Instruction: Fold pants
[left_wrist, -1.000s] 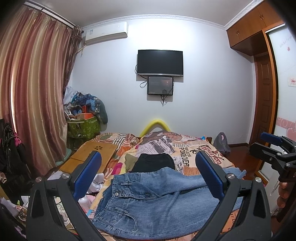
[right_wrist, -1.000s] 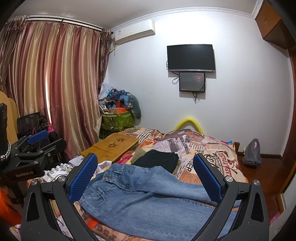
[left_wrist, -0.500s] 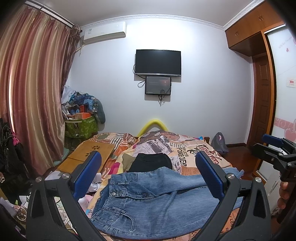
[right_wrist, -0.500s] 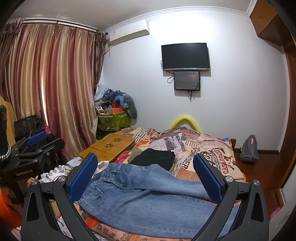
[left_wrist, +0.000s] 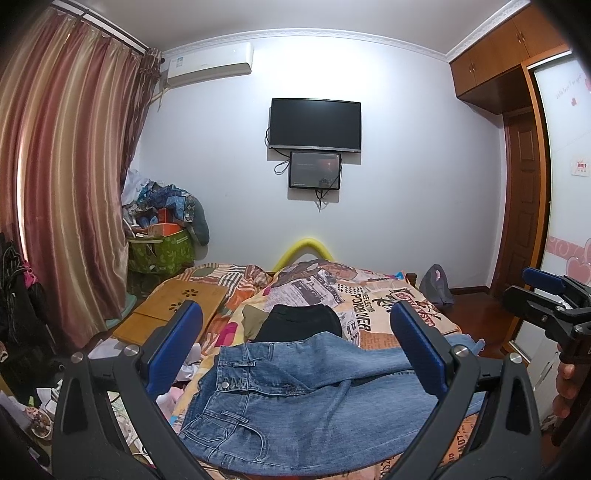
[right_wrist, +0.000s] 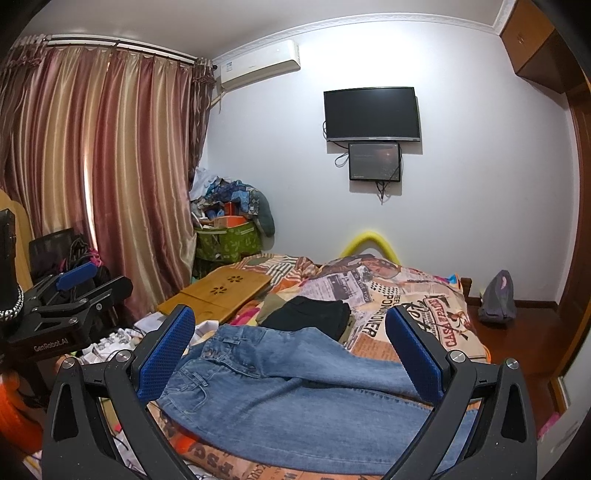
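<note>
Through the left wrist camera I see my left gripper (left_wrist: 295, 354) with its jaws spread wide and nothing between the blue pads, hanging above the near edge of the bed. The jeans (left_wrist: 295, 398) lie flat across the patterned bedspread (left_wrist: 388, 306), waistband and button at about 9 o'clock from the cloth's middle, legs running off toward 3 o'clock, one leg lying partly over the other. A folded black garment (left_wrist: 299, 321) sits just beyond the jeans at 12 o'clock, touching or nearly touching the upper edge; I cannot tell which. At 3 o'clock in this view the other tool shows at the frame edge with a hand (left_wrist: 565, 387) beneath it. Through the right wrist camera, my right gripper (right_wrist: 290, 354) is likewise gaping and empty, also above the denim, with the waistband at 9 o'clock and the hems out of frame past 3 o'clock. The left tool shows at 9 o'clock. I judge nothing is folded yet, so the step is the first grasp. To do it well I would bring the left claw down on the waistband and the right on the leg ends, pinching both layers cleanly, keeping clear of the black garment so it is not dragged, and lifting evenly so the legs stay aligned.
</note>
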